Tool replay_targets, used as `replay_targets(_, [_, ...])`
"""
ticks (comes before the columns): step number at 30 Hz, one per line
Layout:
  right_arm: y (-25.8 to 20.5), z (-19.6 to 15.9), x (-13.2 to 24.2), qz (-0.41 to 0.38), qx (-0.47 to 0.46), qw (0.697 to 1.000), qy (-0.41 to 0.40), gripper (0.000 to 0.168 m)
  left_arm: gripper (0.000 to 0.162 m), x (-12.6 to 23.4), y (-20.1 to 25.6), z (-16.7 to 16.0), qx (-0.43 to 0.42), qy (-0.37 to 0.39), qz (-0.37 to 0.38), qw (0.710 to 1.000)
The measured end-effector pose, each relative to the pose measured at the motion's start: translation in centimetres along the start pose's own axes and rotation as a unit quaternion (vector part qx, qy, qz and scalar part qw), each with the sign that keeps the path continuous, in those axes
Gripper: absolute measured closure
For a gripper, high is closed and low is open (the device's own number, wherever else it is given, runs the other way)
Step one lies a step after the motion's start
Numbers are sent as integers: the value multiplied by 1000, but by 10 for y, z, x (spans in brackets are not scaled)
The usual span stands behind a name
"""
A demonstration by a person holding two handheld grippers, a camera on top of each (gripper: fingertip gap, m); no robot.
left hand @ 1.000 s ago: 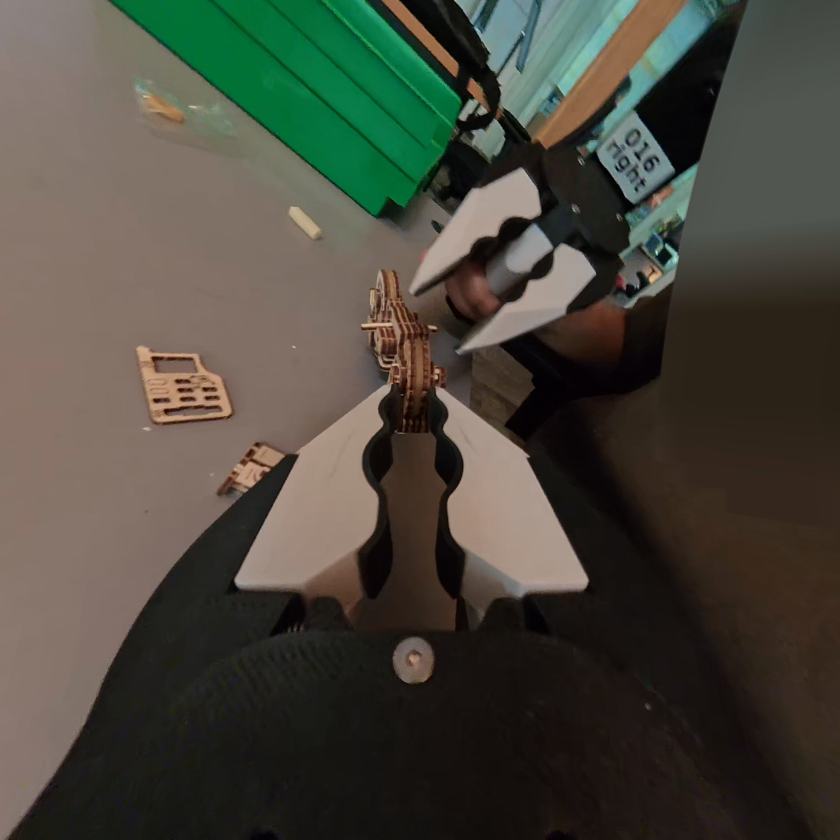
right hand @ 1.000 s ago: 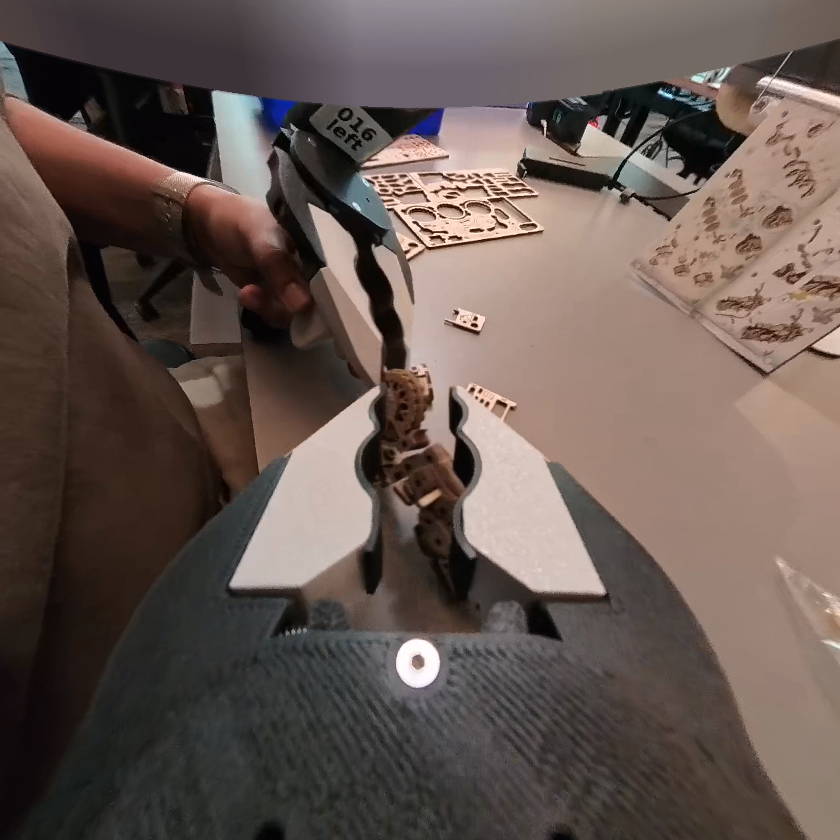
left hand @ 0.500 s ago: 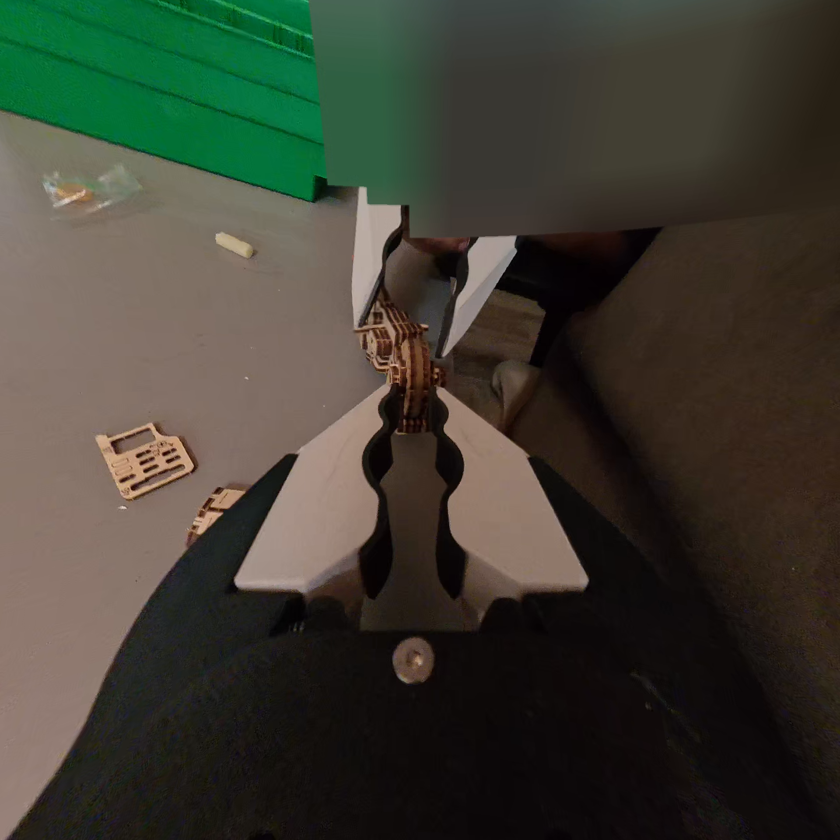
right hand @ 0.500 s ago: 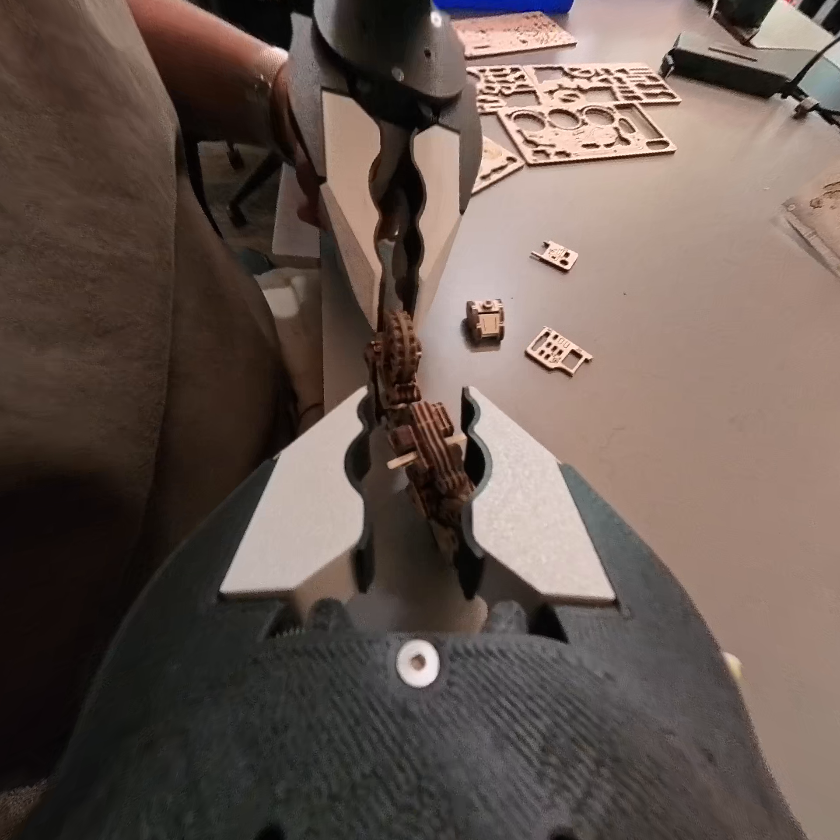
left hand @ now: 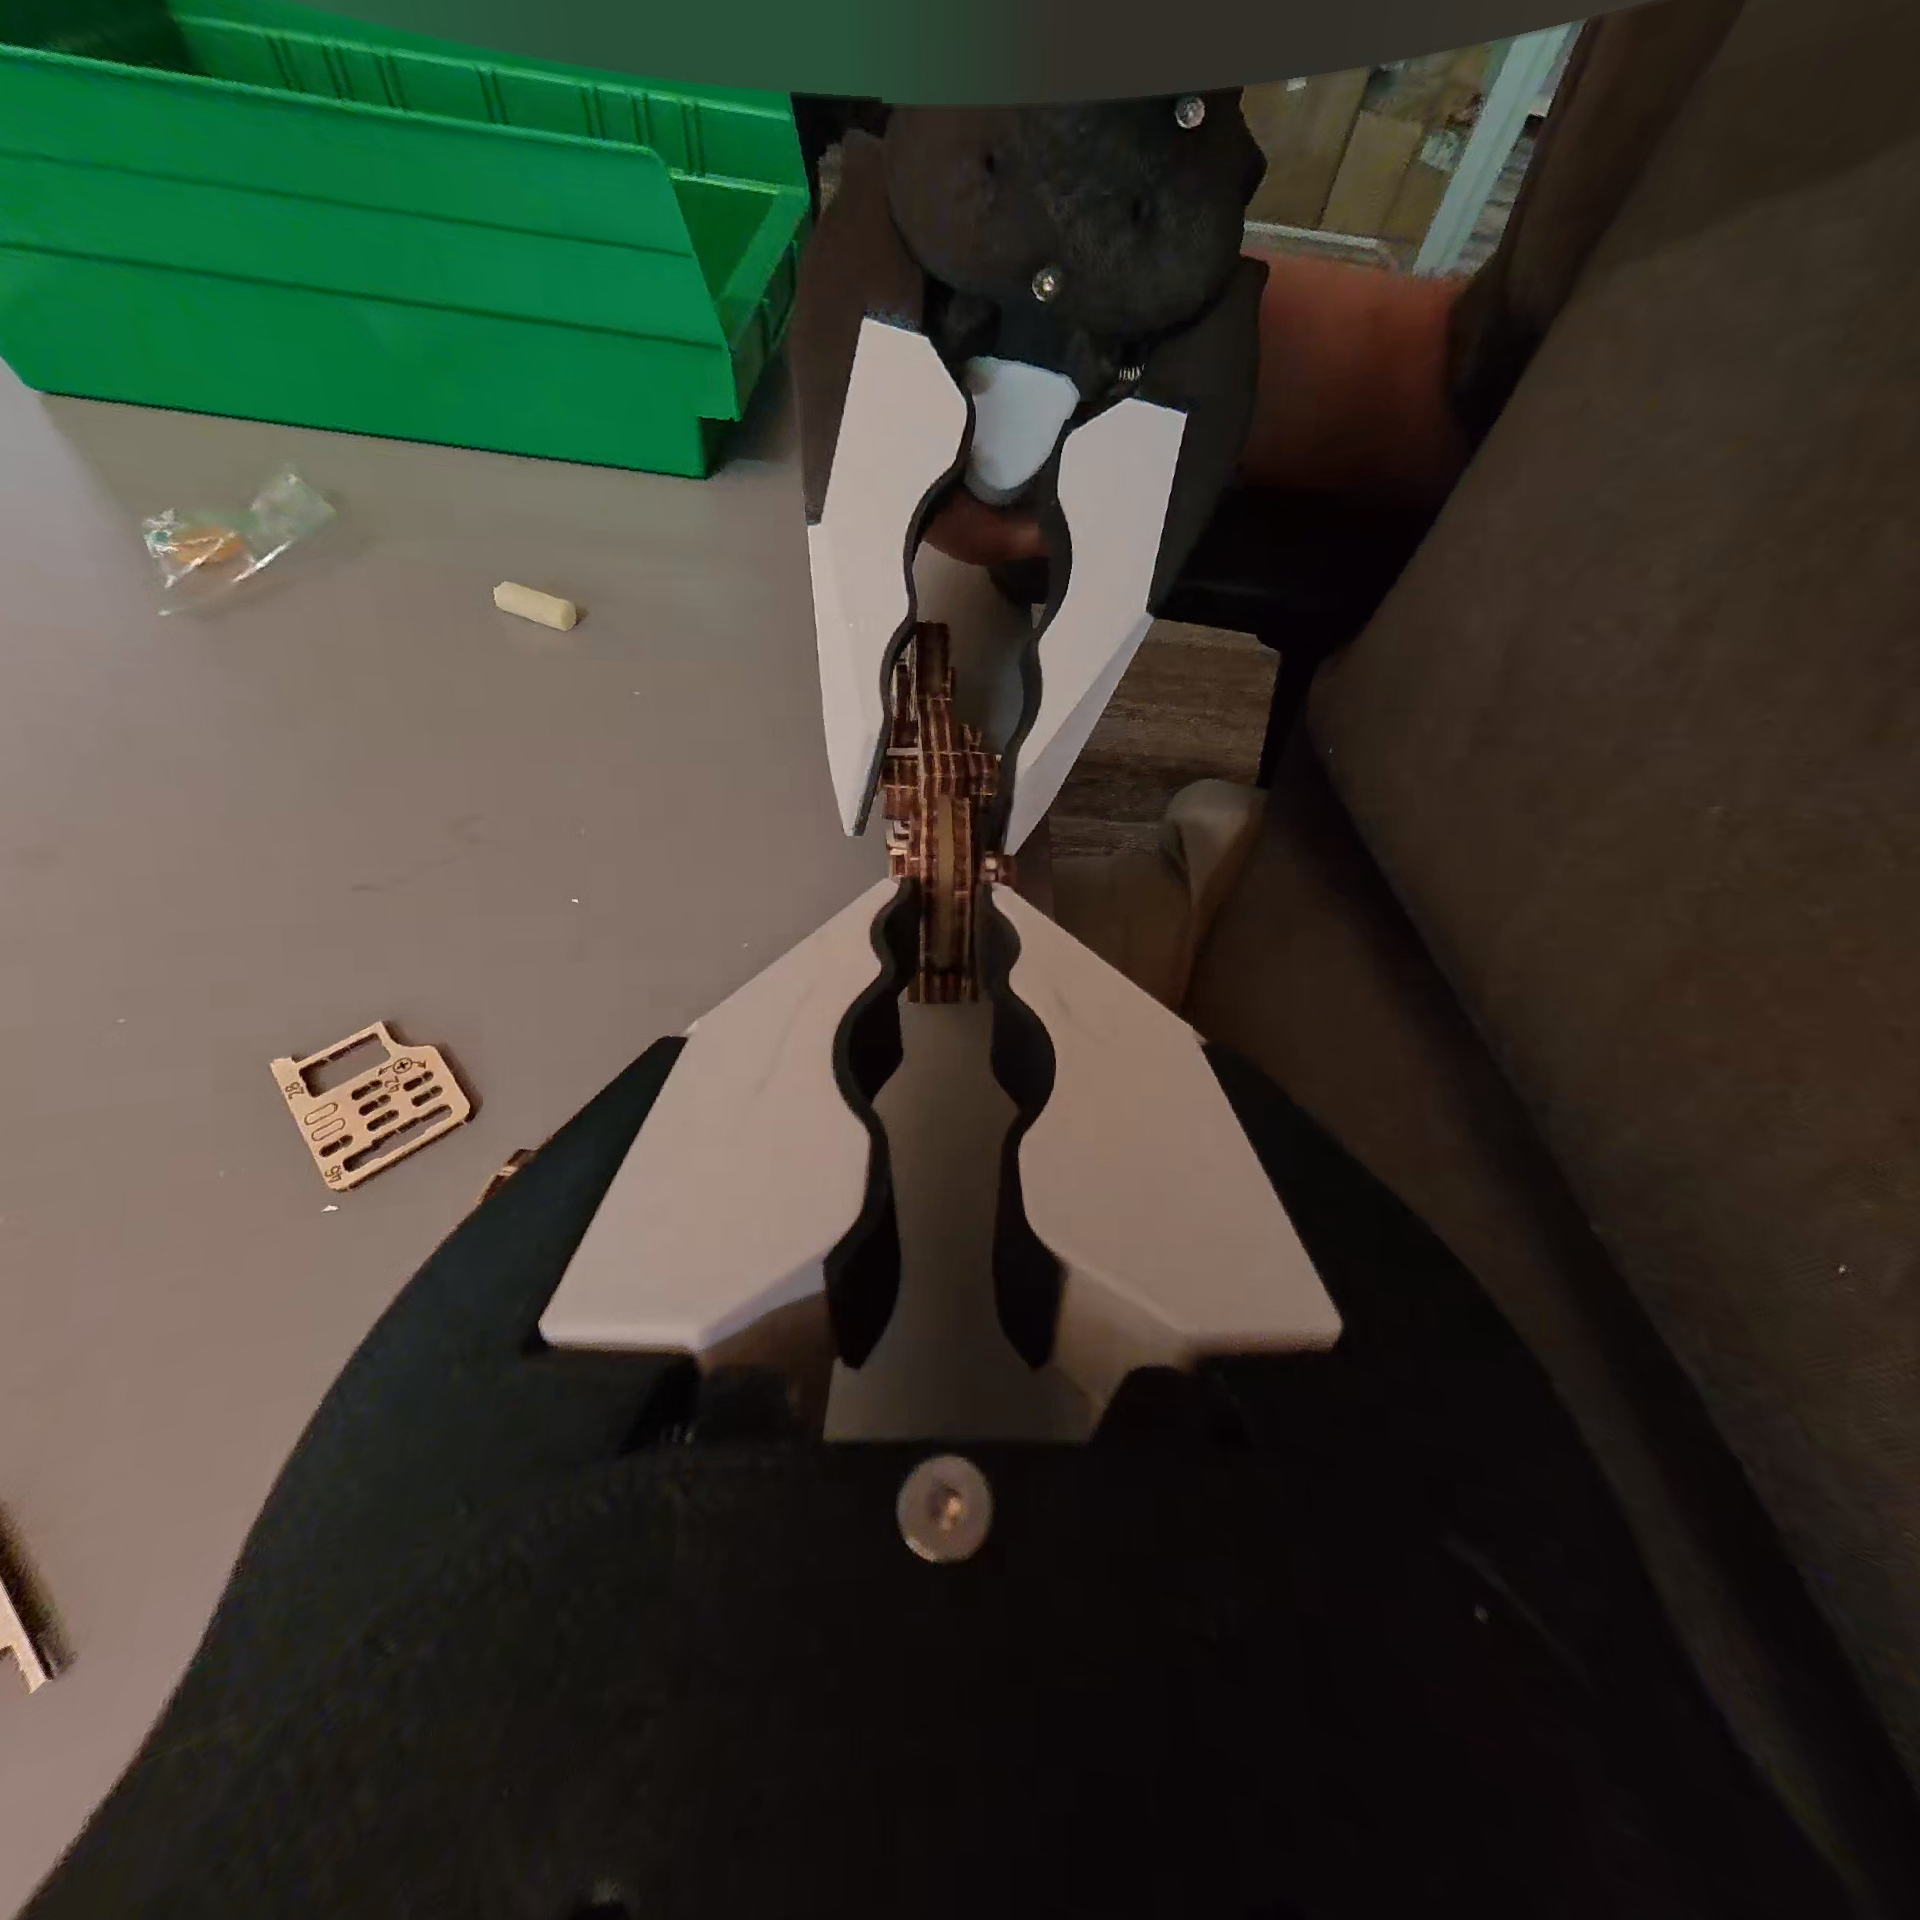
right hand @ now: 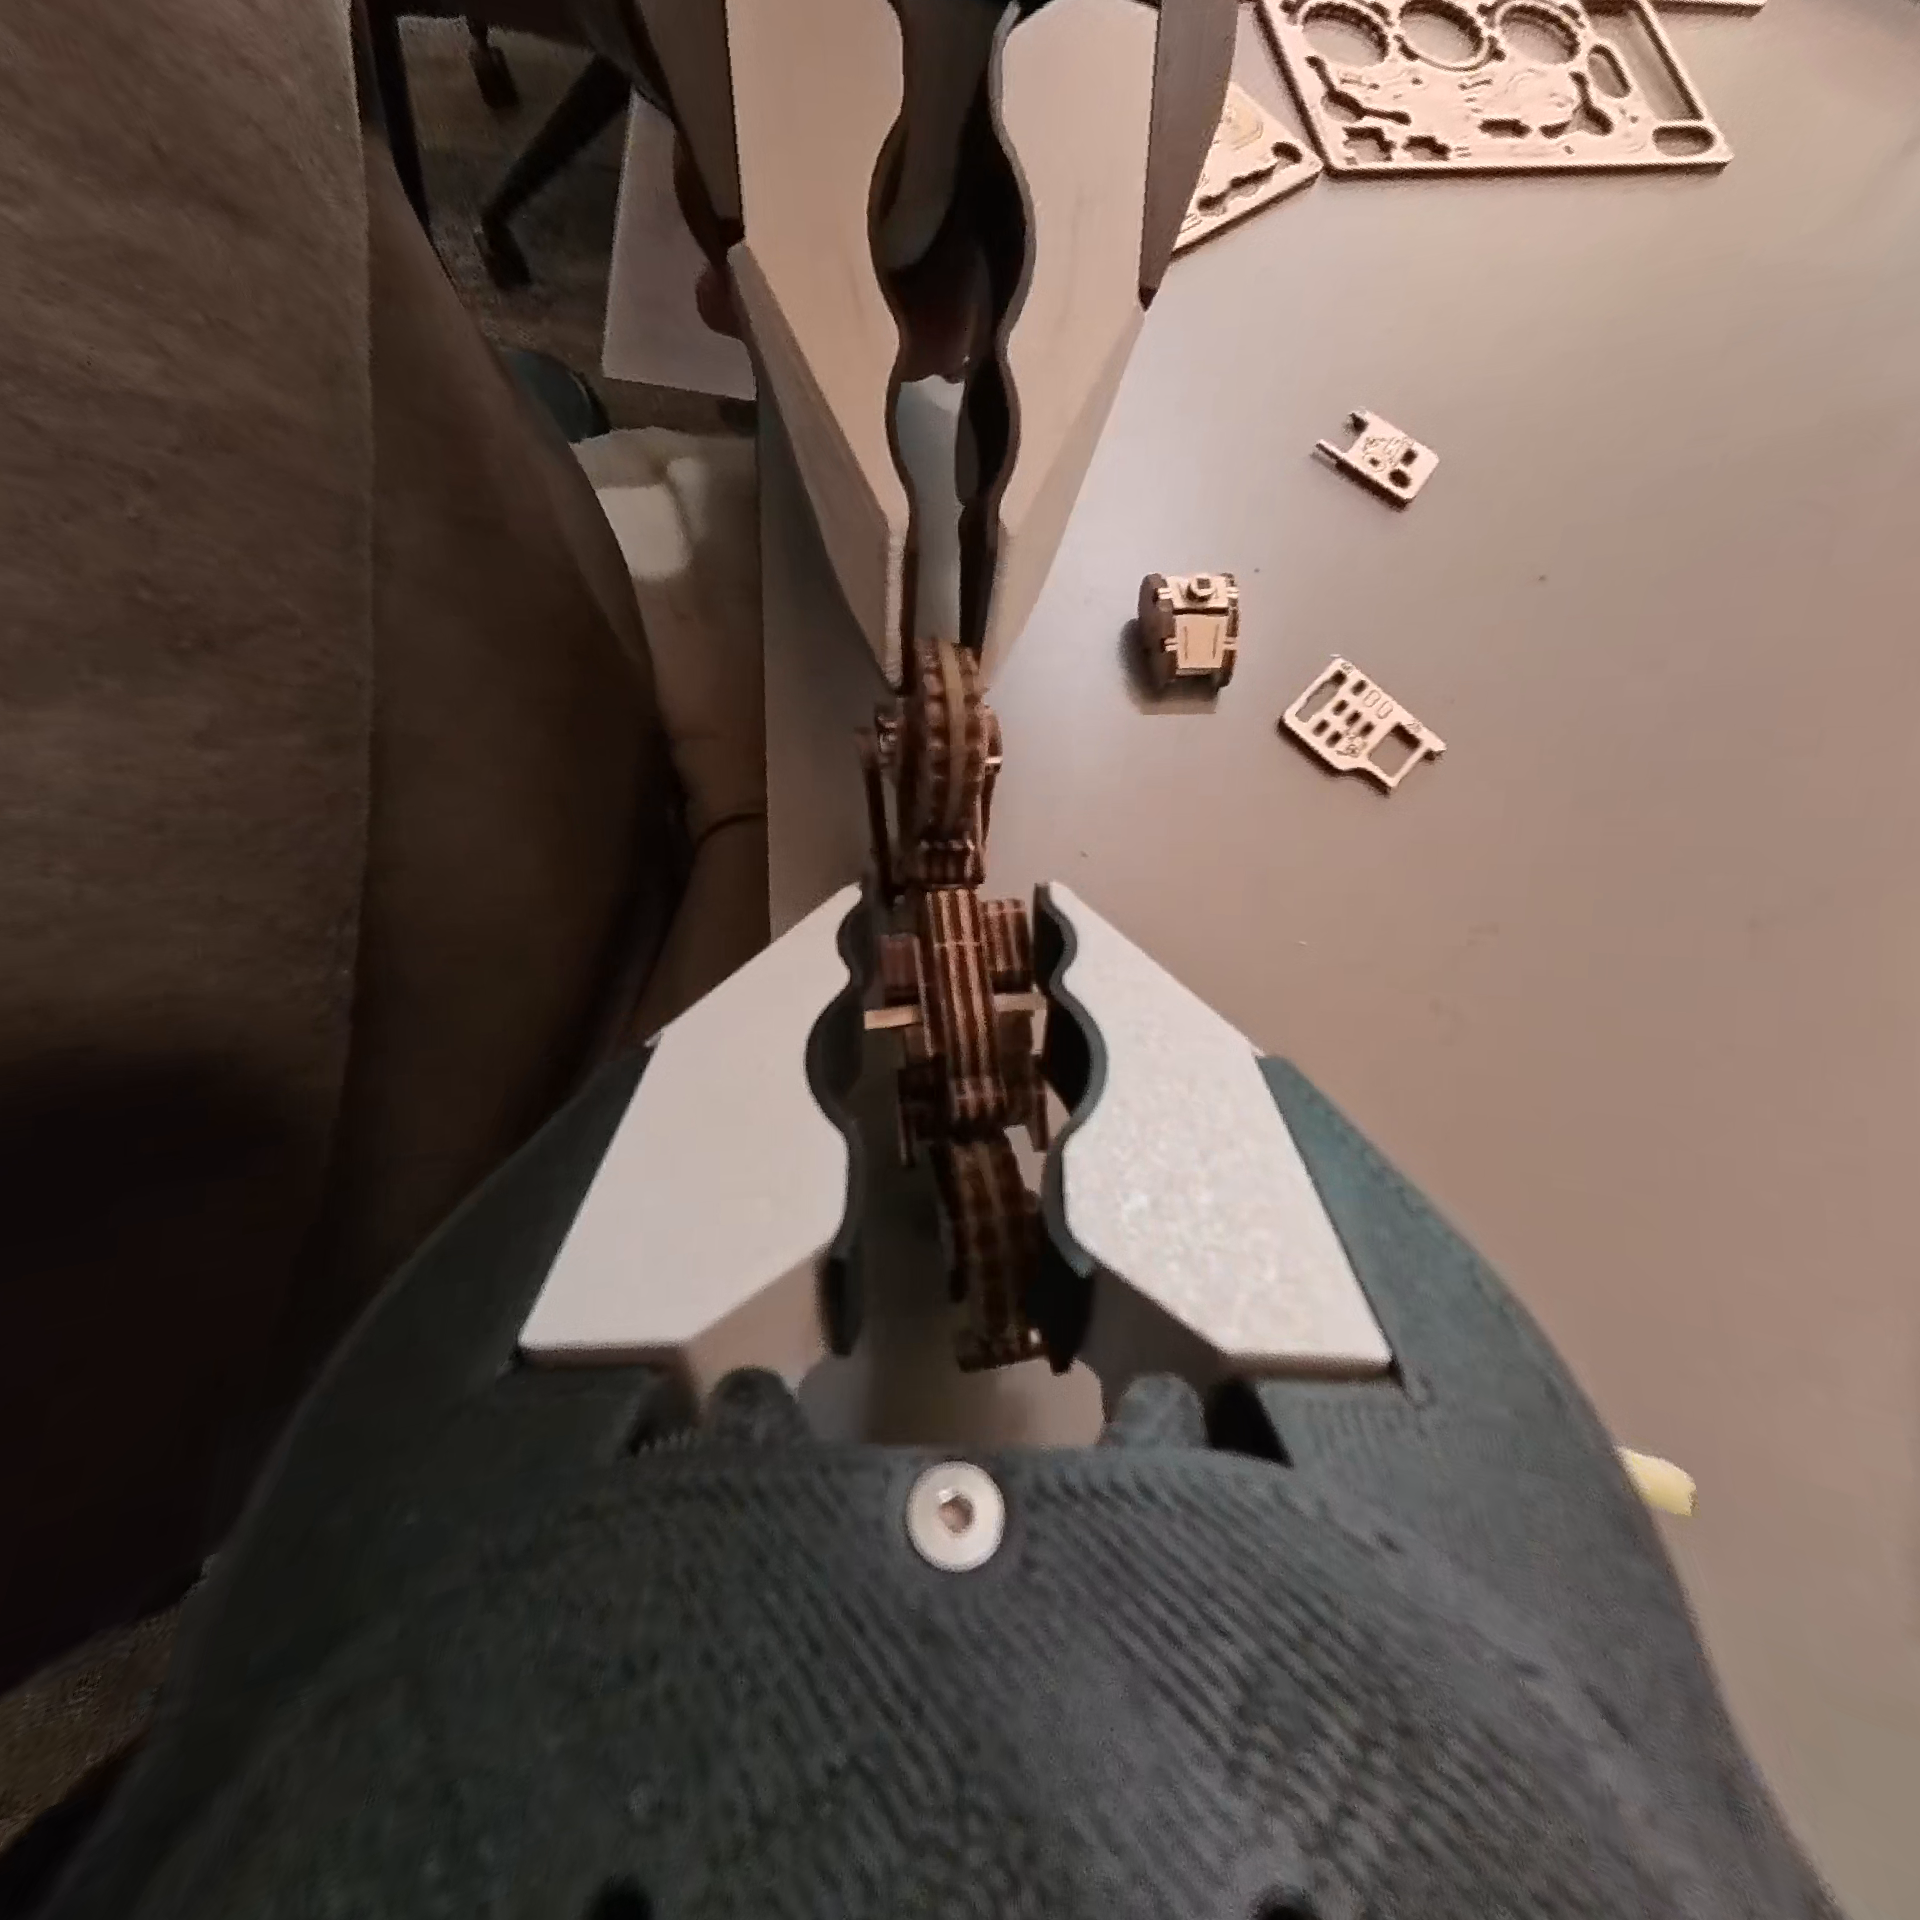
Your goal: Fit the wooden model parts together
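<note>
A small layered wooden model (right hand: 961, 987) with gear-like wheels hangs in the air between my two grippers, over the table's near edge. My left gripper (left hand: 945, 904) is shut on the wheel at one end of the model (left hand: 935, 769). My right gripper (right hand: 948, 894) faces it head-on, jaws closed around the model's thicker middle and other end, pads touching its sides. The right gripper (left hand: 935, 836) shows straight ahead in the left wrist view, and the left gripper (right hand: 940, 670) straight ahead in the right wrist view.
On the grey table lie a green bin (left hand: 416, 260), a plastic bag (left hand: 229, 530), a cream stick (left hand: 535, 606), flat wooden pieces (left hand: 374, 1101) (right hand: 1361, 722) (right hand: 1377, 457), a small wooden sub-assembly (right hand: 1190, 629) and cut-out sheets (right hand: 1507, 83). A person's torso is close beside the grippers. Less than 4 cm separates the two grippers' tips.
The two grippers have swung into line, tip to tip. The right gripper came from off to the side and now sits around the model's far end, jaws slightly narrower than half a second ago.
</note>
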State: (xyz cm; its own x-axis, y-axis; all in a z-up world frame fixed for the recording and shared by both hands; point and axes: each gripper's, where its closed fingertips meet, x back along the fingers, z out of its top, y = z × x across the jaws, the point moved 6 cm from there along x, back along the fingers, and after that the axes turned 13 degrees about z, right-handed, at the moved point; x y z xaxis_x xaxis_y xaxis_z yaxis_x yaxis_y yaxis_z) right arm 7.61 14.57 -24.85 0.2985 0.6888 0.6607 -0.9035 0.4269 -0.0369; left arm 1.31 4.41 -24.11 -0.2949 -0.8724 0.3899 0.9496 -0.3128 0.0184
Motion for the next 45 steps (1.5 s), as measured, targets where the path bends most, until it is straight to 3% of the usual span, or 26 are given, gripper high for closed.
replay_targets(10, [-1, 0, -1, -1, 1, 1000, -3, 140, 121, -8, 3, -5, -28, -32, 27, 999])
replay_targets(18, [-1, 2, -2, -1, -2, 1000, -4, 140, 137, -16, 8, -9, -75, -56, 60, 994])
replay_targets(35, [0, 8, -2, -7, 1, 1000, 14, 137, 139, -16, 9, -9, -73, -55, 50, 995])
replay_targets(45, [-4, 16, -7, 22, 3, 998, 56, 144, 139, -15, 12, -9, -82, -54, 41, 994])
